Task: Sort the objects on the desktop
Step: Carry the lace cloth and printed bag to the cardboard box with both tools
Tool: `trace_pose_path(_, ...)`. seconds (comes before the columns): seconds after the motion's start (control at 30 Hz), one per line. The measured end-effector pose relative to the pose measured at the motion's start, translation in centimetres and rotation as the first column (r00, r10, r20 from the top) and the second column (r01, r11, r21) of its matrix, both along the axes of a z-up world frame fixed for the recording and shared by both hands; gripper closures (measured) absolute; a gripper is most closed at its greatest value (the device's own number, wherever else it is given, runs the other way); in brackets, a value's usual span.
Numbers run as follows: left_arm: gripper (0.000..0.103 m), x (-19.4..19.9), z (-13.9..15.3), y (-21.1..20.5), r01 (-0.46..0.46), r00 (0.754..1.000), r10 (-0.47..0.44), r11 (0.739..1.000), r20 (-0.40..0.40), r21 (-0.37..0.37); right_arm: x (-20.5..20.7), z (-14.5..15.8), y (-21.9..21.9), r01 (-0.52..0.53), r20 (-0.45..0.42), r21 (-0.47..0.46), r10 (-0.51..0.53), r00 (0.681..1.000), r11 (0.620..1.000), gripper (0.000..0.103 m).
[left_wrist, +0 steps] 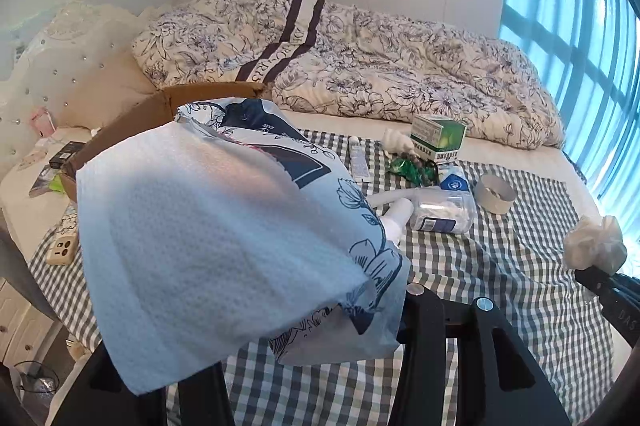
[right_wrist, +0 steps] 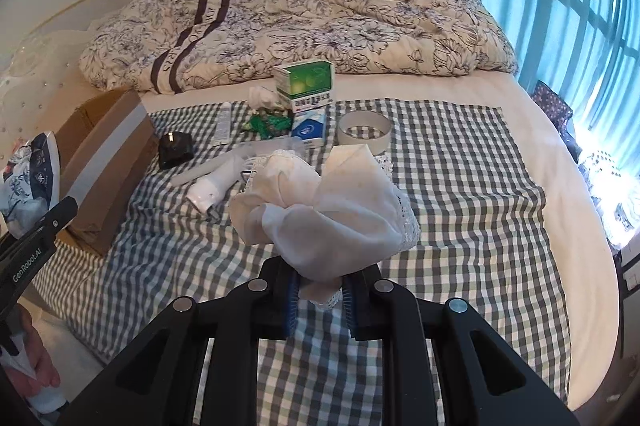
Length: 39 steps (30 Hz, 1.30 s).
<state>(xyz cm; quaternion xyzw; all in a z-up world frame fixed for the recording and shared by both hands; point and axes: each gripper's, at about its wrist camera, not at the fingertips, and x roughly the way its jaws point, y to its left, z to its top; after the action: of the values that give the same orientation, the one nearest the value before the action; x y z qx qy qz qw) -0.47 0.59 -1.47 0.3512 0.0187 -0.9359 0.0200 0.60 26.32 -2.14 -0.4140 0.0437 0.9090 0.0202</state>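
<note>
The right gripper [right_wrist: 319, 300] was closed on a crumpled white cloth [right_wrist: 328, 210], its blue-padded fingers [right_wrist: 290, 306] pinching the bottom of the bundle, which stood up above the checked cloth [right_wrist: 460, 226] spread over the bed. The left gripper [left_wrist: 304, 342] held a tissue pack [left_wrist: 240, 226] with a flower-printed wrapper and a white sheet sticking out toward the camera; the pack hid the fingertips, but it was lifted clear of the bed between them, so the jaws were clamped on it.

Ahead of the right gripper, past the white cloth, lay the rest of the clutter: a white tape ring [right_wrist: 364, 134], a green and white box [right_wrist: 306, 82] farther on, a blue and white packet [right_wrist: 310, 128] just in front of that box, a green wrapper [right_wrist: 270, 124] beside the packet, and a white bottle [right_wrist: 214, 186] lying on its side to the left. A small black object [right_wrist: 175, 149] sat farther left, next to an open cardboard box [right_wrist: 108, 162] at the edge of the checked cloth. In the left wrist view a clear plastic jar [left_wrist: 444, 212] lay on its side beyond the tissue pack, and a phone [left_wrist: 61, 252] rested to the left of the pack. A flowered quilt [right_wrist: 320, 14] was heaped at the far side of the bed.
</note>
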Motion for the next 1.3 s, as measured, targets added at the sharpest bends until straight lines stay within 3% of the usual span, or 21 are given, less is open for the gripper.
trace_pose_path(0.53,0.053,-0.6,2.1,-5.6,-0.082,0.997,0.082,0.996,0.002,0.018,-2.7,2.5,-7.4,-0.122,-0.009,-0.011,0.122,0.993,0.992,0.085)
trace_pose_path(0.87,0.053,-3.5,3.2,-11.1,-0.161,0.987,0.161,0.986,0.028,0.035,-6.3,5.3,-15.5,-0.270,-0.041,-0.011,0.269,0.962,0.963,0.085)
trace_pose_path(1.3,0.052,-7.2,3.4,-17.3,-0.238,0.971,0.237,0.971,0.035,0.028,-10.7,4.6,-25.4,-0.429,-0.007,0.002,0.429,0.903,0.903,0.085)
